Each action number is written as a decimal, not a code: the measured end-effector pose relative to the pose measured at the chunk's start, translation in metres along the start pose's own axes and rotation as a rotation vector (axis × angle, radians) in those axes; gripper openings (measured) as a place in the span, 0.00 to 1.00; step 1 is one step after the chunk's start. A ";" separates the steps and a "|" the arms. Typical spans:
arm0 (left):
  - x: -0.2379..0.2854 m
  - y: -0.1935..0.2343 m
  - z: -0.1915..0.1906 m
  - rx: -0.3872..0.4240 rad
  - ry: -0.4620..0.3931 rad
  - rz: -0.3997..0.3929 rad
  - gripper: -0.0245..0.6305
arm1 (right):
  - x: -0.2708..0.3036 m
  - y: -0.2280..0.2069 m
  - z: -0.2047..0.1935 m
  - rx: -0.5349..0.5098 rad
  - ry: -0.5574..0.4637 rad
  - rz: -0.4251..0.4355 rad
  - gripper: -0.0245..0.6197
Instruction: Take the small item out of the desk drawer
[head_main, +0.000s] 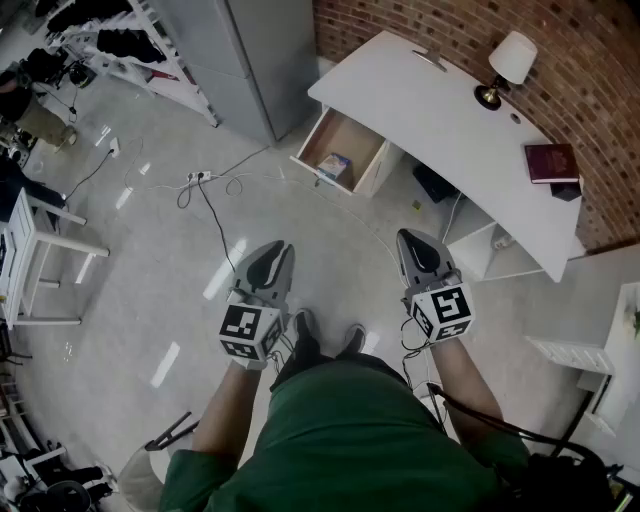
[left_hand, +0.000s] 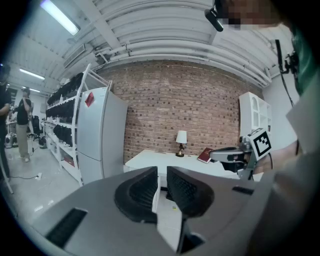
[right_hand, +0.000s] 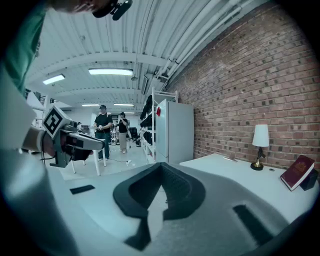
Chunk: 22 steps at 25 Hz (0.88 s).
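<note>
Ahead of you, against the brick wall, stands the white desk (head_main: 430, 110) with its drawer (head_main: 352, 138) pulled open; the small item (head_main: 334, 166) lies inside, near the drawer's front end; you hold both grippers low before your body, well apart from the desk; your left gripper (head_main: 268, 250) has its jaws a narrow gap apart, nothing between them; your right gripper (head_main: 420, 242) has its jaws closed tip to tip, empty; a lamp (head_main: 508, 65) and a dark red book (head_main: 551, 162) sit on the desktop; a cable (head_main: 212, 215) trails across the floor.
</note>
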<state>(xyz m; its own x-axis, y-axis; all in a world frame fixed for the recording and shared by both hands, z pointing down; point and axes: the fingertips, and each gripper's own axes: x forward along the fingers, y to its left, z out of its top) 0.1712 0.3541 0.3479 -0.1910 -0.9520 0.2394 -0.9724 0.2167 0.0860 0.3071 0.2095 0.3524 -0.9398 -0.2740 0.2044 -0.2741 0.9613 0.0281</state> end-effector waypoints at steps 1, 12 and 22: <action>-0.001 0.005 0.000 -0.002 0.003 -0.002 0.12 | 0.003 0.003 0.001 0.002 0.003 -0.003 0.04; -0.011 0.076 0.004 -0.015 -0.009 -0.040 0.12 | 0.048 0.028 -0.005 0.150 0.068 -0.052 0.04; -0.012 0.140 0.000 -0.068 -0.029 -0.086 0.12 | 0.083 0.045 0.011 0.154 0.106 -0.163 0.05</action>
<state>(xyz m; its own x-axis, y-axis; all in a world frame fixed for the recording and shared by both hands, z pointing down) 0.0374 0.3956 0.3572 -0.1124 -0.9733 0.2000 -0.9741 0.1477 0.1710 0.2146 0.2293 0.3602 -0.8559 -0.4130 0.3112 -0.4562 0.8864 -0.0785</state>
